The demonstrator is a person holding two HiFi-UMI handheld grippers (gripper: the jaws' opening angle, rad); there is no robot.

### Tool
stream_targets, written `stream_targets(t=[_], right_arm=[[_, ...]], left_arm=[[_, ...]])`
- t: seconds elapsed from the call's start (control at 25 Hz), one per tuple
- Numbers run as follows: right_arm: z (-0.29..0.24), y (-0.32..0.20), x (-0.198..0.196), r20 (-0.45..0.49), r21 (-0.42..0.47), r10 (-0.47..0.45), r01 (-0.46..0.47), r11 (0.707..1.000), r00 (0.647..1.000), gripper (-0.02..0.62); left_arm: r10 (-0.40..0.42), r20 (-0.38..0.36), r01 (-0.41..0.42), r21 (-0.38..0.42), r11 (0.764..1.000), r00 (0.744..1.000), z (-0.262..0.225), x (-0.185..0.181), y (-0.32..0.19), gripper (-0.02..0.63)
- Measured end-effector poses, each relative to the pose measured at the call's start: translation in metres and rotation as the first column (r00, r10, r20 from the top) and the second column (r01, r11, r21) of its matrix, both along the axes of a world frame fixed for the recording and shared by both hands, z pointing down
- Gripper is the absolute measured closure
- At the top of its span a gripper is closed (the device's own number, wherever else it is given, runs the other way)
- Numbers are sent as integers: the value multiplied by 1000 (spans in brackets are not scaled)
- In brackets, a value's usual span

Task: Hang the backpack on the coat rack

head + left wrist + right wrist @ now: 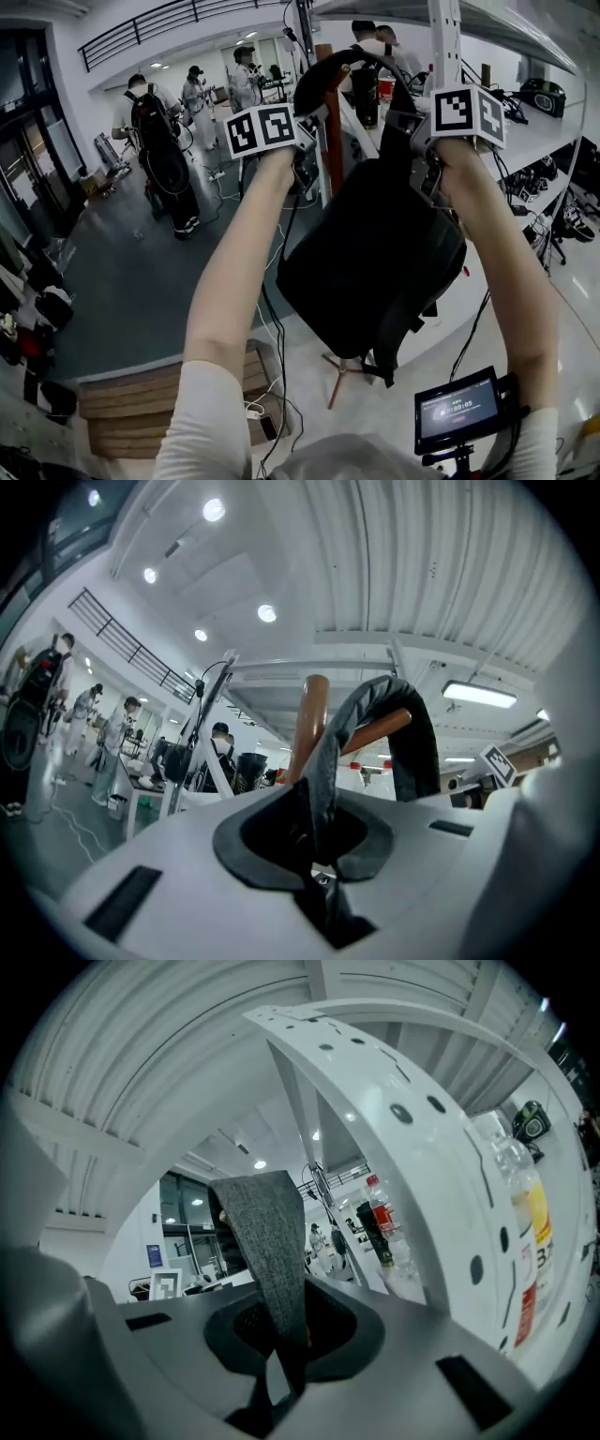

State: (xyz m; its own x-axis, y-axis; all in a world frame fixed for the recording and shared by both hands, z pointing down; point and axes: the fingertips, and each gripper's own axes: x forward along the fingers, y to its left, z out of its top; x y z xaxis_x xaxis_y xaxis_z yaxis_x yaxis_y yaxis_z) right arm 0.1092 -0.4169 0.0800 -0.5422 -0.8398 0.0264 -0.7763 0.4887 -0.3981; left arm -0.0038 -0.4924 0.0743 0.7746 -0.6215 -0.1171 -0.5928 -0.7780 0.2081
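At the coat rack [334,141], left gripper [314,855] and right gripper [281,1354] clamp backpack [375,253] straps, seemingly hooked.

Nothing reads with certainty. At five o'clock in the head view, a small screen [457,410] shows pale timer-like digits, too small to read. At three o'clock in the right gripper view, a bottle [525,1241] carries a yellow label with blurred print.
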Motion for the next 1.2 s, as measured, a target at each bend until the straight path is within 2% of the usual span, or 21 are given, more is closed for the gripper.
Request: stream_targets(t=[0.12, 0.24, 0.36, 0.56, 0.76, 0.84, 0.96, 1.12, 1.2], right_arm=[[25, -23, -9, -4, -48, -11, 11, 999, 1000, 555], [37, -21, -7, -11, -63, -22, 21, 998, 1000, 555], [36, -25, -18, -28, -50, -40, 39, 998, 999, 555], [50, -36, -46, -81, 13, -52, 53, 999, 995, 555], [47, -10, -33, -113, 155, -10, 28, 988, 993, 554], [41, 7, -25, -110, 245, 13, 15, 969, 994, 554], [32, 31, -15, -82, 387, 43, -8, 922, 996, 552], [27, 50, -8, -66, 505, 87, -42, 862, 994, 551], [23, 62, -7, -47, 566, 101, -57, 823, 994, 541]], left_arm=[[10, 2, -10, -47, 999, 1000, 21, -5, -27, 565], [32, 56, -31, -21, 999, 998, 30, 10, -18, 563], [26, 88, -31, 49, 998, 996, 28, 10, -14, 563], [5, 92, -19, 157, 987, 996, 46, -3, -13, 563], [-54, 103, 19, 306, 952, 993, 48, 12, 32, 563], [-7, 67, -15, 314, 949, 998, 46, 16, 57, 563], [63, 11, -63, 324, 944, 998, 43, 16, 90, 542], [48, 32, -57, 408, 911, 998, 39, 10, 122, 459], [32, 42, -48, 446, 894, 999, 38, 7, 135, 429]])
